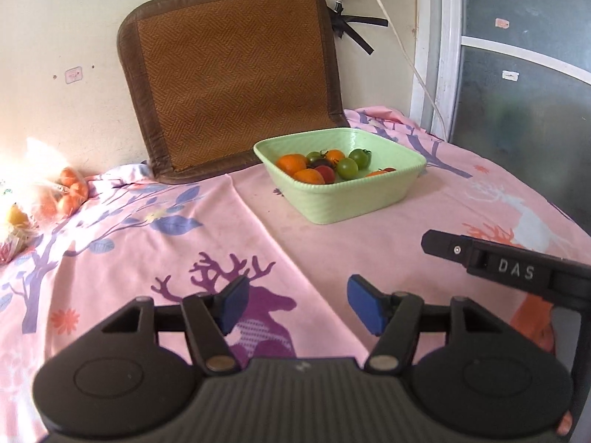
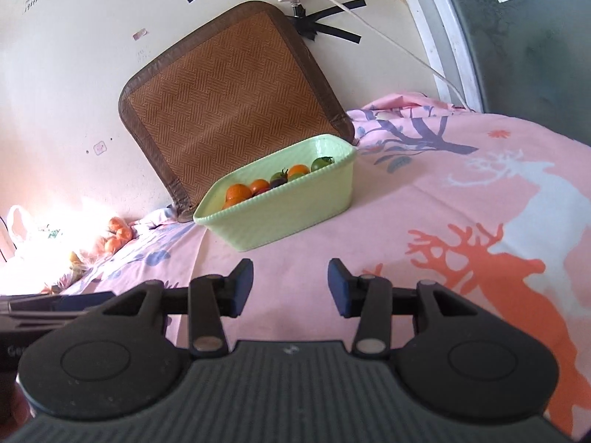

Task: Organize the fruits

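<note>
Right gripper (image 2: pixel 290 283) with blue jaws apart and nothing between them, green bowl (image 2: pixel 280 217) of orange and green fruits (image 2: pixel 258 186) ahead on a pink deer bedsheet (image 2: pixel 443 229), brown woven mat (image 2: pixel 229 103) leaning on the wall behind

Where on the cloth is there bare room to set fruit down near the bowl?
Free: the pink cloth between the green bowl and the open, empty left claw; also right of the bowl toward the white deer print. Crowded: the far left corner by the wall, where bagged fruit sits.
</note>
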Action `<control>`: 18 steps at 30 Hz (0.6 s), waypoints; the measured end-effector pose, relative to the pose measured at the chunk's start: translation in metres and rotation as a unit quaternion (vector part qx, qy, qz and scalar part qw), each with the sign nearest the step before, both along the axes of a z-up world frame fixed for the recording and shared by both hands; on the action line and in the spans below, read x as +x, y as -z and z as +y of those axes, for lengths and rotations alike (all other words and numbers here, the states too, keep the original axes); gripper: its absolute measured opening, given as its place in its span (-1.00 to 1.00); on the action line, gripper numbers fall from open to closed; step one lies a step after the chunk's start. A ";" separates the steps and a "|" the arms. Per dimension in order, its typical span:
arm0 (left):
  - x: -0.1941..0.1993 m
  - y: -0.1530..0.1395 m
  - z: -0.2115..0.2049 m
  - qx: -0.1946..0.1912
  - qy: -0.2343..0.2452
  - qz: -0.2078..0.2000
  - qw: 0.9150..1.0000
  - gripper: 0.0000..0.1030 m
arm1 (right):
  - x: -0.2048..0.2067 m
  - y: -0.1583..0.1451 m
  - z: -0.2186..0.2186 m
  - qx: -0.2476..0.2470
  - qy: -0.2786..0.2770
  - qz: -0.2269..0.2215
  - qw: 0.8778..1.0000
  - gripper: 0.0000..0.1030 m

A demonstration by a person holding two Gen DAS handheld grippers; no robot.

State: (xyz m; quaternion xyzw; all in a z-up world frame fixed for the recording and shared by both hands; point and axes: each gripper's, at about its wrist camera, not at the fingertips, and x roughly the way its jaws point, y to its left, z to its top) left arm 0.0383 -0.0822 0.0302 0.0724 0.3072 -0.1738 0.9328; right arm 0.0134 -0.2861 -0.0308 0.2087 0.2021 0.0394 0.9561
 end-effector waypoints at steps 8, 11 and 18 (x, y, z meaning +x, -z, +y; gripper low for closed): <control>0.005 0.023 0.013 0.012 -0.042 -0.001 0.999 0.19 | 0.001 0.000 0.004 -0.014 -0.010 0.002 1.000 -0.06; 0.008 0.028 0.013 0.022 -0.049 -0.007 0.999 0.20 | 0.001 0.000 0.006 -0.022 -0.013 0.002 1.000 -0.02; 0.007 0.032 0.011 0.024 -0.052 -0.024 0.998 0.40 | 0.001 0.001 0.004 -0.020 -0.014 0.002 1.000 -0.01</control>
